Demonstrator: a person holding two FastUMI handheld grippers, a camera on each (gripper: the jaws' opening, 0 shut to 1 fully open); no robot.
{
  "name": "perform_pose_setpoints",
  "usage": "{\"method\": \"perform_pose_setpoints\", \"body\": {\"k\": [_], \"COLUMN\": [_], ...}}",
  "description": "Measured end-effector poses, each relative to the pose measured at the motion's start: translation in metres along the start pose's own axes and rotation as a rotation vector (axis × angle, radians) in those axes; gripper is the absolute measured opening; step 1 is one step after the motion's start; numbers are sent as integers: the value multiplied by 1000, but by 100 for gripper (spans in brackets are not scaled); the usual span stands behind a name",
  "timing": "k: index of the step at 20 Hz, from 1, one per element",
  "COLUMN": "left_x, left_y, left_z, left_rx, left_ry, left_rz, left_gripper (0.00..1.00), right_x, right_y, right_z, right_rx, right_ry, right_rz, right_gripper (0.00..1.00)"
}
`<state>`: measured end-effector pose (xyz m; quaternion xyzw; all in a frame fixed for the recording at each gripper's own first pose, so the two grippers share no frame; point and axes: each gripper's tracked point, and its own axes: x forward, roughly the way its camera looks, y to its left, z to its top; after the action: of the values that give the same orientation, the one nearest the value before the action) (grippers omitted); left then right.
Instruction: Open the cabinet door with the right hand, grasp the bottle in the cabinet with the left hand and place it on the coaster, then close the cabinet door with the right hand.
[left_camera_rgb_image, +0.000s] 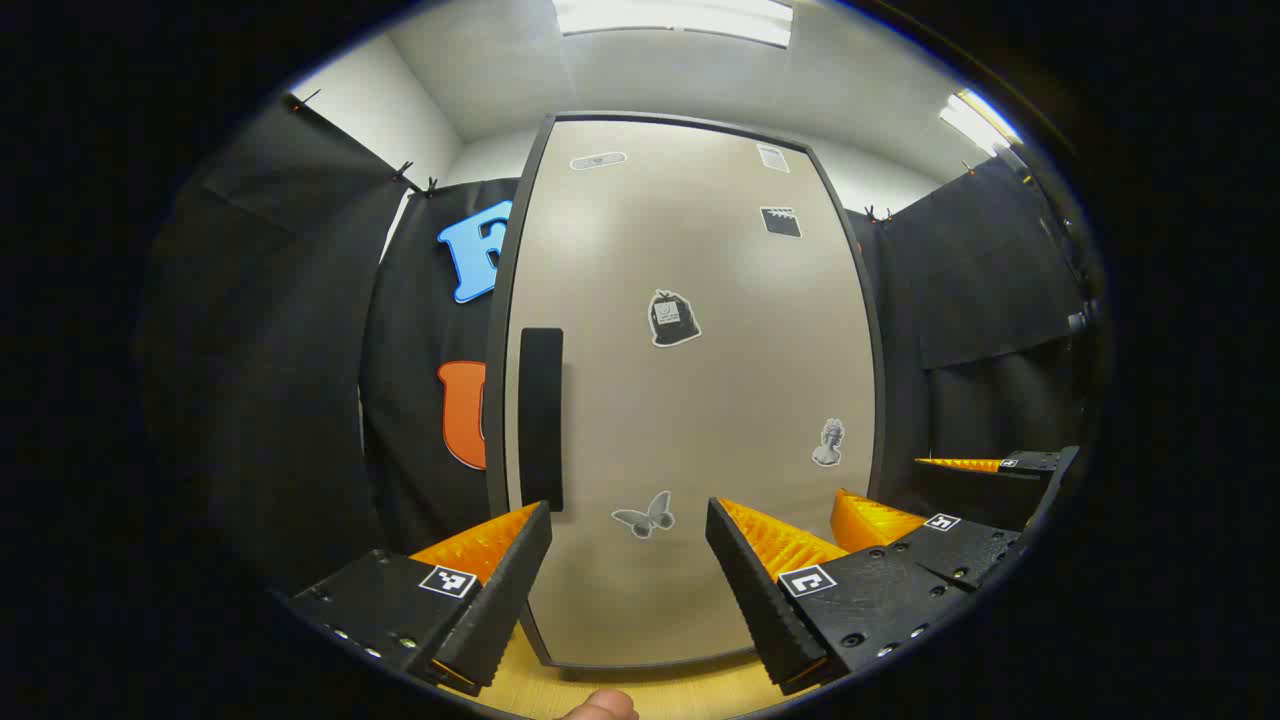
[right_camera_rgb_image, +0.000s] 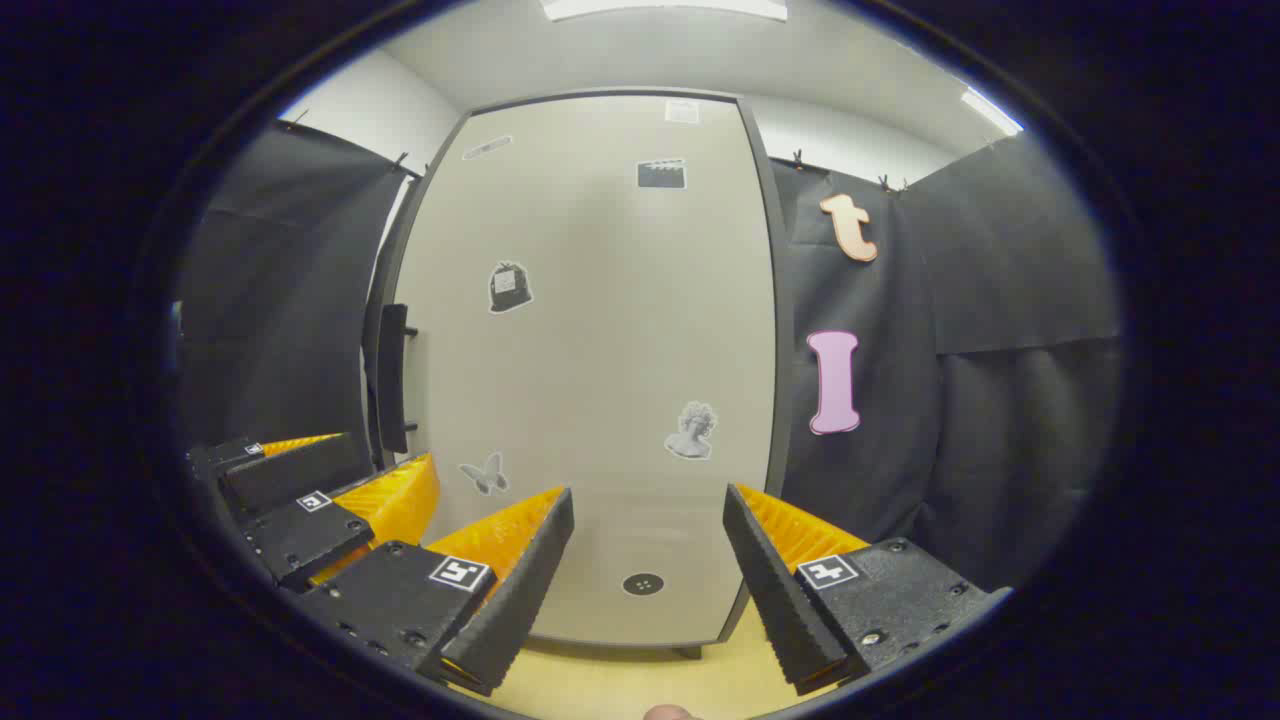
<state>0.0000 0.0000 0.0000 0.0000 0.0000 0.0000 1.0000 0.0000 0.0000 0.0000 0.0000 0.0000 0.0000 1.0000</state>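
- In the left gripper view, we face a tall beige cabinet door (left_camera_rgb_image: 690, 400) that stands shut and fills the centre of the frame.
- A black vertical handle (left_camera_rgb_image: 541, 418) sits at the door's left edge, about halfway down.
- Small stickers dot the door, among them a butterfly sticker (left_camera_rgb_image: 645, 515) low in the middle and a bust sticker (left_camera_rgb_image: 829, 443) at the right.
- Our left gripper (left_camera_rgb_image: 628, 565) shows at the bottom of the frame with its jaws spread wide and nothing between them.
- The right gripper (left_camera_rgb_image: 900, 500) shows at the lower right, close beside the left one; we cannot tell its jaw state from here.
- A strip of wooden table (left_camera_rgb_image: 650, 690) runs under the door at the bottom edge.
- The bottle cannot be seen; the closed door covers the cabinet's inside.
- In the right gripper view, the same closed door (right_camera_rgb_image: 600, 380) stands in the centre, its handle (right_camera_rgb_image: 392, 378) at the left edge.
- Our right gripper (right_camera_rgb_image: 648, 565) sits at the bottom of the frame, jaws spread apart and empty.
- The left gripper (right_camera_rgb_image: 330, 480) shows at the lower left, near the handle.
- A small dark round spot (right_camera_rgb_image: 643, 584) lies low on the door between the right gripper's fingers.
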Motion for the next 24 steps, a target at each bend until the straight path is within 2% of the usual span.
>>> {"method": "perform_pose_setpoints", "body": {"k": [10, 12, 16, 24], "left_x": [-6, -6, -7, -15], "left_y": [6, 1, 2, 30], "left_z": [0, 1, 0, -9], "left_rx": [-7, -5, -3, 17], "left_ry": [5, 5, 3, 32], "left_rz": [17, 2, 3, 61], "left_gripper": [94, 95, 95, 95], "right_x": [-5, -6, -7, -1], "right_y": [-3, 3, 3, 28], "right_z": [3, 2, 5, -2], "right_rx": [36, 21, -7, -23], "right_ry": [-8, -5, -19, 5], "right_rz": [-10, 5, -4, 49], "right_gripper": [97, 95, 97, 97]}}
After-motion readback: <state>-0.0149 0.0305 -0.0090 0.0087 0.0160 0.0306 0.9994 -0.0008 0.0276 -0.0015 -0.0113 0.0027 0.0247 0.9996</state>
